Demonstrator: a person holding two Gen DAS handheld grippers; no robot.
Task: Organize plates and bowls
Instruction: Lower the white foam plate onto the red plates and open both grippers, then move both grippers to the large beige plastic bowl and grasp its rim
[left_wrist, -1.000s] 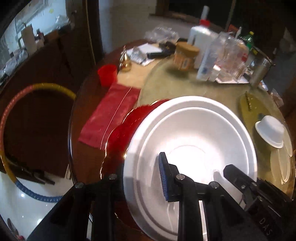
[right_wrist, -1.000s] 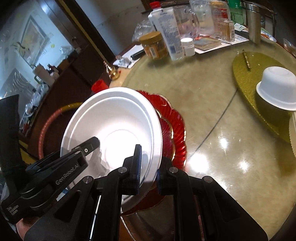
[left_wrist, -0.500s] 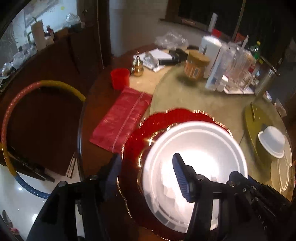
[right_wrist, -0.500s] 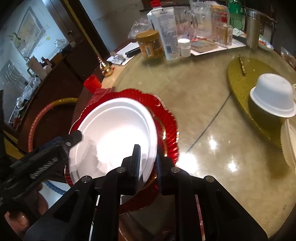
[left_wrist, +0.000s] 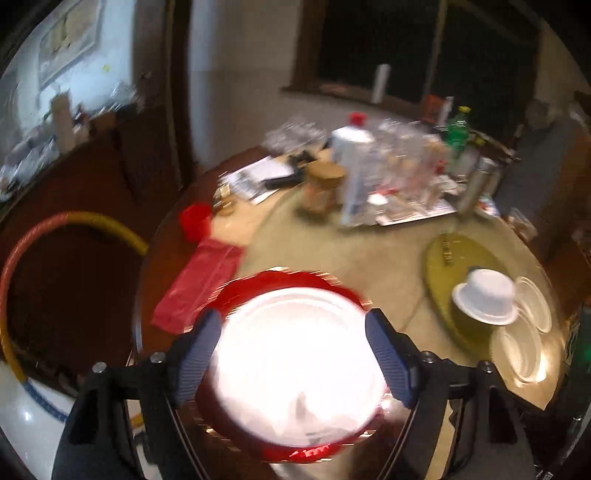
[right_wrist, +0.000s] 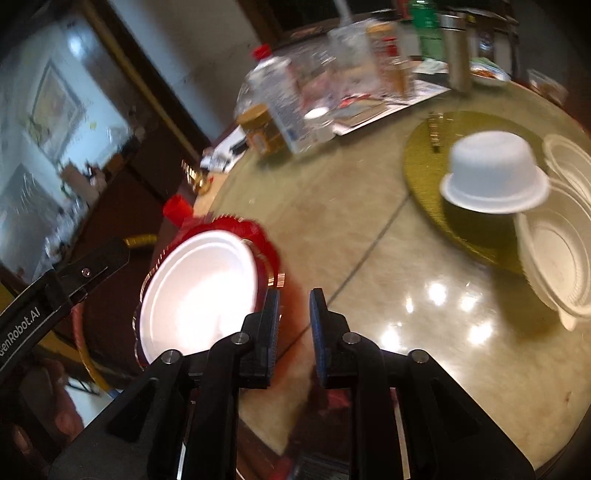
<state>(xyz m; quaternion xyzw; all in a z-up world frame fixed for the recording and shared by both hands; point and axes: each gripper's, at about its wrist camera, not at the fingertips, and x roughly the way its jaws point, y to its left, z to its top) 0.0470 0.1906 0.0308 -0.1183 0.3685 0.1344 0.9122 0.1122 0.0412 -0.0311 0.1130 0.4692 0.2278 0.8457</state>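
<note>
A white foam plate (left_wrist: 295, 362) lies on a red scalloped plate (left_wrist: 280, 284) at the table's near left edge; it also shows in the right wrist view (right_wrist: 199, 291). My left gripper (left_wrist: 295, 354) is wide open above the white plate, holding nothing. My right gripper (right_wrist: 293, 325) is slightly open and empty, just right of the plates. An upturned white bowl (right_wrist: 495, 177) sits on a gold placemat (right_wrist: 424, 162), with clear plastic bowls (right_wrist: 557, 266) beside it.
Bottles, jars and glasses (left_wrist: 369, 177) crowd the far side of the round table (right_wrist: 351, 206). A red cloth (left_wrist: 199, 284) and red cup (left_wrist: 195, 221) lie at the left edge. A hoop (left_wrist: 37, 240) leans beyond the table.
Both grippers have let go of the white plate, which now rests on the red plate. The left gripper opened wide and drew back upward. The right gripper opened slightly and moved right.
</note>
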